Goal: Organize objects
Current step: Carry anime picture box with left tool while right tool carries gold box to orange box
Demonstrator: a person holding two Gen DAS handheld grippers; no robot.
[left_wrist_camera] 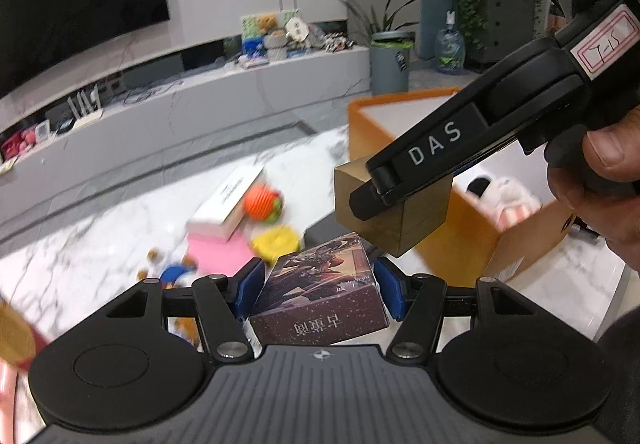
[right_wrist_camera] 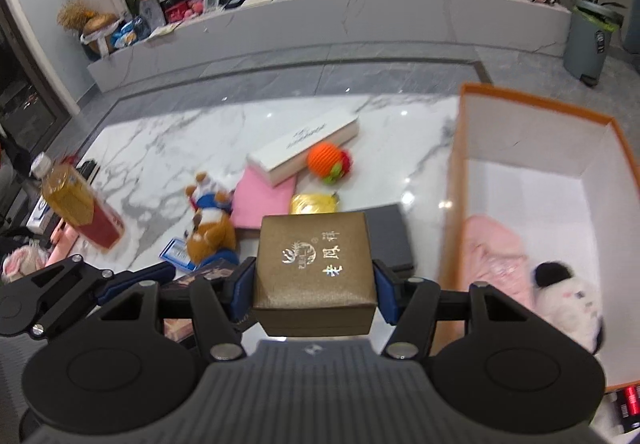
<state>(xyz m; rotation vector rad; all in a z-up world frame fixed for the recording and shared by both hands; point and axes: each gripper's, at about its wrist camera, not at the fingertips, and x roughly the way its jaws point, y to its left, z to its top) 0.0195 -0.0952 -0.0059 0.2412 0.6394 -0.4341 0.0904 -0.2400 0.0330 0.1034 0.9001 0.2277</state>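
Marble floor spreads under both views, strewn with toys and boxes before a long white TV bench. From the left wrist, the left gripper (left_wrist_camera: 319, 290) is closed on a dark printed box (left_wrist_camera: 320, 294), its blue pads pressing both sides, the box lifted clear of the floor; just beyond it the right gripper (left_wrist_camera: 362, 204) carries a gold box (left_wrist_camera: 400, 216), with the orange bin (left_wrist_camera: 360, 124) behind and to the right. To do this step well, I judge both boxes should travel level over the bin's rim and be set down beside the soft toys, not dropped. From the right wrist, the right gripper (right_wrist_camera: 314, 290) is clamped on the gold box (right_wrist_camera: 314, 264), which sits squarely between the pads, and the orange bin (right_wrist_camera: 452, 184) stands close on the right, a pink cloth (right_wrist_camera: 492, 252) and white plush toy (right_wrist_camera: 568, 300) inside.
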